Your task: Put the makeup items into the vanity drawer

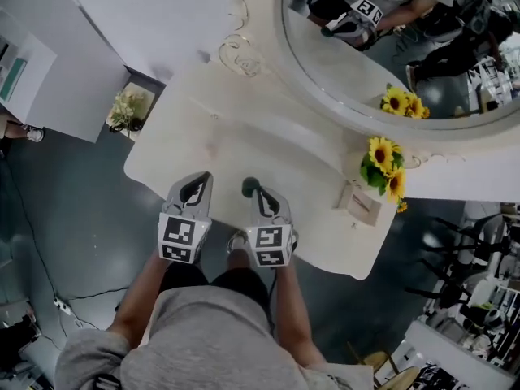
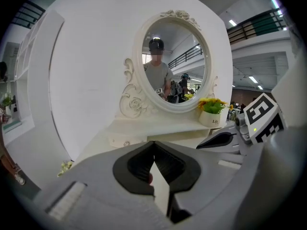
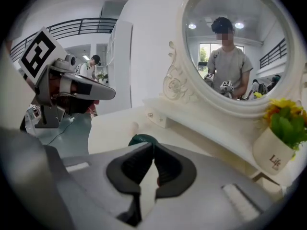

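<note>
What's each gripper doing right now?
Left gripper: closed, empty.
Right gripper: closed; dark green item at its tips, grip cannot be told.

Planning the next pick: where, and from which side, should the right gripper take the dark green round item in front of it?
Probably across the curved sides of the dark green round item, from above on the person's side, where the right gripper points at it. Round outline: any diameter suits. The shut jaws must open first.
</note>
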A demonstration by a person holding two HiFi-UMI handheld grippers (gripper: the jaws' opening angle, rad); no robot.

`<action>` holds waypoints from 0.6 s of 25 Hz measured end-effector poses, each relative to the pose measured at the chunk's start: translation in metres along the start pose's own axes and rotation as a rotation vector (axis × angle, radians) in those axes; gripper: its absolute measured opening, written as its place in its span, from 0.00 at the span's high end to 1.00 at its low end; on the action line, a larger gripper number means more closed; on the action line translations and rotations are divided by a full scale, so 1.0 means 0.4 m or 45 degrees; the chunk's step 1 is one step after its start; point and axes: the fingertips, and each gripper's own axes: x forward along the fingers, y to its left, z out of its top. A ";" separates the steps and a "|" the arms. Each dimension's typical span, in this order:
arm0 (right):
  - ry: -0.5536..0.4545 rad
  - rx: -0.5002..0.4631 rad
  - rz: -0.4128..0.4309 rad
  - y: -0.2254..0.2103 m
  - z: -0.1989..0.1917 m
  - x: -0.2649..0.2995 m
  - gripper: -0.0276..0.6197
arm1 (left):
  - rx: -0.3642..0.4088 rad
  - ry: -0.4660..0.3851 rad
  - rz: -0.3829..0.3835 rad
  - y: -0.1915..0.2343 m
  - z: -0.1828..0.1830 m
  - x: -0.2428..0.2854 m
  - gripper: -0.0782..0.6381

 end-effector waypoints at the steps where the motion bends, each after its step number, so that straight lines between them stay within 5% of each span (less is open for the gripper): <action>1: -0.014 0.009 -0.023 -0.015 0.009 -0.014 0.93 | 0.014 -0.015 -0.016 -0.010 0.020 0.005 0.88; 15: -0.137 0.141 -0.387 -0.210 0.029 -0.230 0.93 | 0.181 -0.145 -0.307 -0.235 0.178 0.073 0.88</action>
